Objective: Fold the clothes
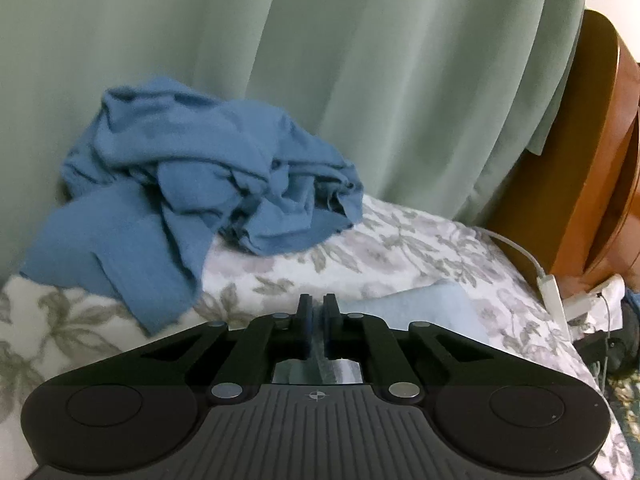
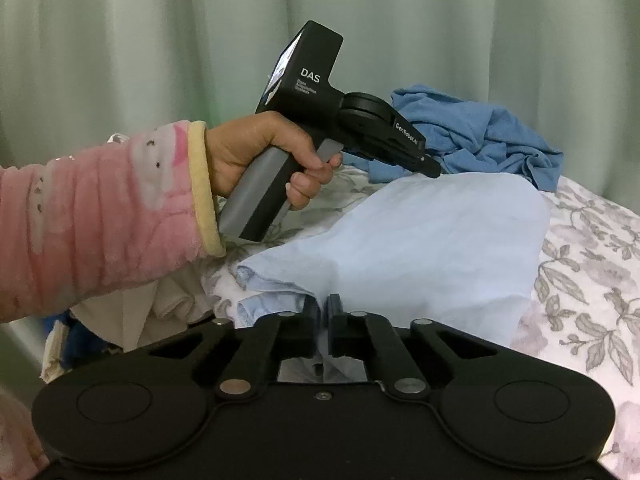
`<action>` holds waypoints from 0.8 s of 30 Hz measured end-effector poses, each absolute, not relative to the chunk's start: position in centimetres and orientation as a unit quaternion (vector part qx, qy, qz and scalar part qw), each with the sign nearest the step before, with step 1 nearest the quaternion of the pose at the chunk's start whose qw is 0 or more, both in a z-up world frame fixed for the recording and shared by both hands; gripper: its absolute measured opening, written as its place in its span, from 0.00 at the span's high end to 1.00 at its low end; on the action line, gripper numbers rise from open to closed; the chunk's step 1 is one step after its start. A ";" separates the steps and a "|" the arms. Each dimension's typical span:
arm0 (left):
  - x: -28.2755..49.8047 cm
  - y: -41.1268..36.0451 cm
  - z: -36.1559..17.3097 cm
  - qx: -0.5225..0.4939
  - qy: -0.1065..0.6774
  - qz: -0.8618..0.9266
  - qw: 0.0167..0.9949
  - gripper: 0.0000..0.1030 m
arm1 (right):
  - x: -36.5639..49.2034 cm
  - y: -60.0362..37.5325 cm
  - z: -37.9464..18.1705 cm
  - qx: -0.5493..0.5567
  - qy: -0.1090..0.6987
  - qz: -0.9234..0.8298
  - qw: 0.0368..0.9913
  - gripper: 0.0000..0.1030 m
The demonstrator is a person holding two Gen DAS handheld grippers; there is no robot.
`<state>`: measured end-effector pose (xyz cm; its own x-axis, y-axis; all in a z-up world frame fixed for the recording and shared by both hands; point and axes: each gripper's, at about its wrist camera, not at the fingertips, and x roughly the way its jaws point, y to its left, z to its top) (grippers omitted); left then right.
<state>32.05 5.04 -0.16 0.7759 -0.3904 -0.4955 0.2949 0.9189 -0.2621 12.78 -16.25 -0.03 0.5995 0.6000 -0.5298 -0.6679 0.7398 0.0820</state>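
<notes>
- left wrist view only: wooden headboard [image 1: 600,152] at the right edge, white cable and plug [image 1: 550,284] beside the bed, just a corner of the pale blue garment [image 1: 432,308] past the fingers.
- right wrist view only: a person's hand [image 2: 260,156] in a pink fleece sleeve [image 2: 100,208] with a yellow cuff, wrapped around the grey handle of the left gripper [image 2: 434,170]; most of the pale blue garment [image 2: 420,248] spread across the bed; cream cloth [image 2: 152,308] hanging at the lower left.
- both views: crumpled blue shirt [image 1: 192,176] heaped near the green curtain [image 1: 360,60], behind the pale garment and apart from both grippers.
- pale blue garment: thin, smooth, softly creased, lying on the quilt with a rolled, doubled edge toward the right gripper.
- blue shirt: thicker weave, deep folds, one flap trailing down the bed's edge.
- bed cover [image 1: 360,256]: white, quilted, printed with grey-green leaves and mauve flowers.
- curtain: matte, in long vertical pleats.
- left gripper [image 1: 318,326]: jaws drawn nearly together, pinching a thin fold of pale blue fabric at the garment's far edge.
- right gripper [image 2: 323,326]: jaws likewise almost closed, clamped on the near edge of the same garment, cloth bunched between the pads.
</notes>
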 end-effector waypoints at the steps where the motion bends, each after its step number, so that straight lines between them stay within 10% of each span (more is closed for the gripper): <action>1: 31.9 5.0 0.0 -0.081 0.275 -0.179 0.941 0.97 | 12.7 -16.2 0.0 -0.067 0.273 0.357 0.891 0.95; 24: 32.1 4.9 -1.4 -0.050 0.307 -0.157 0.937 0.96 | 13.0 -16.1 -0.7 -0.072 0.304 0.360 0.879 0.92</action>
